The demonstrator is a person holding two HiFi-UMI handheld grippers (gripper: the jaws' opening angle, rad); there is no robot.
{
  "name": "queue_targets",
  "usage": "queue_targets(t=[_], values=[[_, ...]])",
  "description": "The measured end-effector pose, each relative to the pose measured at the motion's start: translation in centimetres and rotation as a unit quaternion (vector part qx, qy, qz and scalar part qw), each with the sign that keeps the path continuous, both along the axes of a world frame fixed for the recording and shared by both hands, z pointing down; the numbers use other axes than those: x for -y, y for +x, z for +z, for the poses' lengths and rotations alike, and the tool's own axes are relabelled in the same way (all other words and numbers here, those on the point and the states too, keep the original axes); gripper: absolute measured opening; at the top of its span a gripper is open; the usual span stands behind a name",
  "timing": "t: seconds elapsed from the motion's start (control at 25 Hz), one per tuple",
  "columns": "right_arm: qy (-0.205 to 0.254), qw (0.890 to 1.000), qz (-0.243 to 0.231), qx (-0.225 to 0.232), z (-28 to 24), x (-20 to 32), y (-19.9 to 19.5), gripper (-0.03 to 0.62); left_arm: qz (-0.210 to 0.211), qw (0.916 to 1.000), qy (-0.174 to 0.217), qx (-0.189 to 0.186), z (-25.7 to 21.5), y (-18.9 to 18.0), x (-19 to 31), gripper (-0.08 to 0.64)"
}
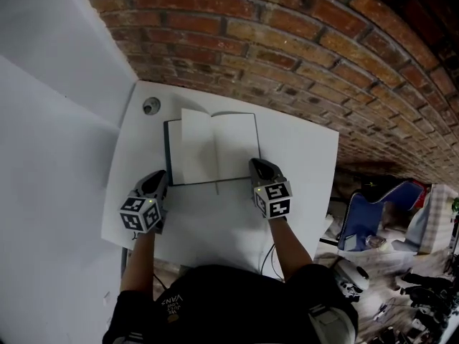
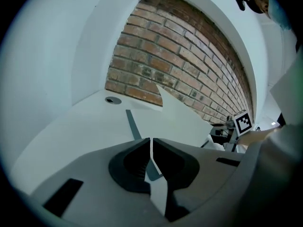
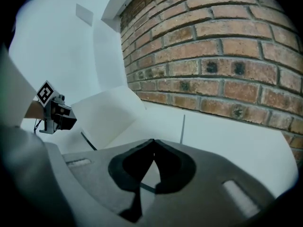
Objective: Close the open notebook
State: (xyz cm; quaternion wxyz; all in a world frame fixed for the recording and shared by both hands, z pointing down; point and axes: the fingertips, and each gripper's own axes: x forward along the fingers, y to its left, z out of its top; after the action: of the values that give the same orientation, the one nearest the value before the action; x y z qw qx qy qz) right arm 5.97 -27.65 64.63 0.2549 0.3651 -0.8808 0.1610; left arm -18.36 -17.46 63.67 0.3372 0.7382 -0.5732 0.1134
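The notebook [image 1: 215, 149] lies open on the white table [image 1: 301, 192], with blank white pages and a dark green cover showing at its left and near edges. One left page stands slightly raised [image 2: 182, 115]. My left gripper [image 1: 161, 178] is shut and empty, just off the notebook's near left corner. My right gripper [image 1: 257, 165] is also shut with nothing between its jaws, and sits at the near right corner. In the left gripper view the shut tips [image 2: 151, 141] point at the green cover strip [image 2: 132, 124]. The right gripper view shows the shut tips [image 3: 153, 143] before the pages [image 3: 106, 112].
A brick wall [image 1: 287, 49] runs behind the table, and a white panel [image 1: 50, 120] stands at its left. A round cable hole [image 1: 150, 106] sits at the table's far left corner. A blue chair [image 1: 373, 213] and clutter lie on the floor at right.
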Motion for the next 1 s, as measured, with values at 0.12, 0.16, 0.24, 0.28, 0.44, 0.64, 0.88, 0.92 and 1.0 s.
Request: queue_targets(t=[0.12, 0.16, 0.24, 0.28, 0.44, 0.64, 0.88, 0.92, 1.0], values=[[0.001, 1.000, -0.009, -0.014, 0.4, 0.0, -0.2, -0.003, -0.008, 0.9998, -0.019, -0.003, 0.8, -0.1, 0.0, 0.014], [0.002, 1.000, -0.012, -0.018, 0.6, -0.1, -0.2, -0.003, -0.013, 0.9996, -0.026, -0.002, 1.0, -0.2, 0.0, 0.048], [0.001, 1.000, -0.016, -0.024, 0.9, -0.1, -0.3, -0.002, -0.021, 0.9990, -0.040, 0.001, 1.5, -0.4, 0.1, 0.130], [-0.001, 1.000, -0.016, -0.027, 1.1, -0.1, -0.3, -0.002, -0.022, 0.9988, -0.045, 0.001, 1.6, -0.5, 0.2, 0.145], [-0.002, 0.999, -0.024, -0.043, 1.7, -0.2, -0.3, -0.003, -0.021, 0.9980, -0.059, -0.006, 2.0, -0.3, 0.3, 0.171], [0.000, 0.995, -0.059, -0.083, 2.8, -0.7, -1.1, -0.002, -0.004, 0.9957, -0.093, -0.003, 2.9, 0.4, 0.4, 0.220], [-0.011, 0.994, -0.061, -0.086, 2.7, -0.7, -1.3, -0.003, 0.008, 0.9927, -0.120, 0.006, 3.4, 0.8, 0.5, 0.224], [-0.008, 0.994, -0.063, -0.086, 2.7, -0.6, -1.3, -0.002, 0.009, 0.9923, -0.123, 0.006, 3.4, 0.9, 0.5, 0.224], [-0.007, 0.994, -0.062, -0.088, 2.6, -0.6, -1.3, -0.003, 0.010, 0.9918, -0.127, 0.005, 3.3, 1.0, 0.6, 0.224]])
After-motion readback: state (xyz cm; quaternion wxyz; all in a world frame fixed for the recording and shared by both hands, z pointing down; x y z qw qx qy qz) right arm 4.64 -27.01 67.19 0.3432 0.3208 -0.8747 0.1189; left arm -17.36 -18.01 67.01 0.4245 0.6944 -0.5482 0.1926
